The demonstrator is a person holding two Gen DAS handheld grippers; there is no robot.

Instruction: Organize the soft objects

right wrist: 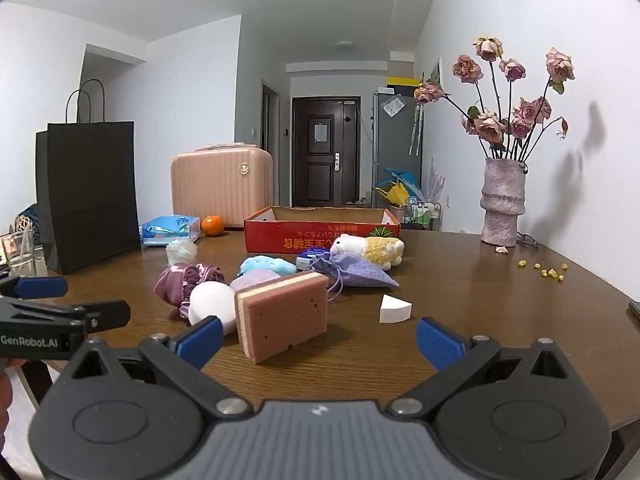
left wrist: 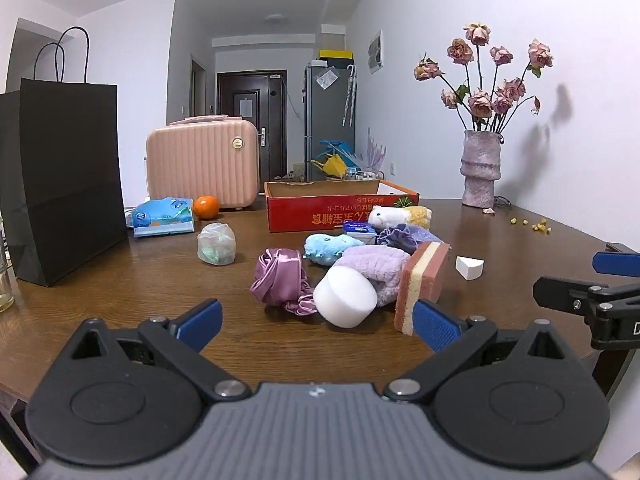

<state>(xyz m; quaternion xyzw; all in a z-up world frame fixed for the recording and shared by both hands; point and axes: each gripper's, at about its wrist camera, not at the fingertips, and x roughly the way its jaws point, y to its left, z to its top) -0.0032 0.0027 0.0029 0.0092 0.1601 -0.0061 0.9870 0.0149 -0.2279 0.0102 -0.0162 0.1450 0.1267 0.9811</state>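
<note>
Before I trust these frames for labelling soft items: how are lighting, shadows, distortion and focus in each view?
Left wrist view: strong fisheye bending of walls, dark vignette corners; dried roses cast a soft shadow on the wall; table shows mild sheen; sponge sharp. Right wrist view: same bending and corners, even indoor light, white wedge and sponge crisp; no motion blur.

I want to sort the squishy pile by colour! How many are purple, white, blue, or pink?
Purple: 3, satin scrunchie, fluffy cloth, drawstring pouch
White: 3, round sponge, wedge sponge, sheep plush
Blue: 1, plush
Pink: 1, layered sponge
Total: 8
</note>
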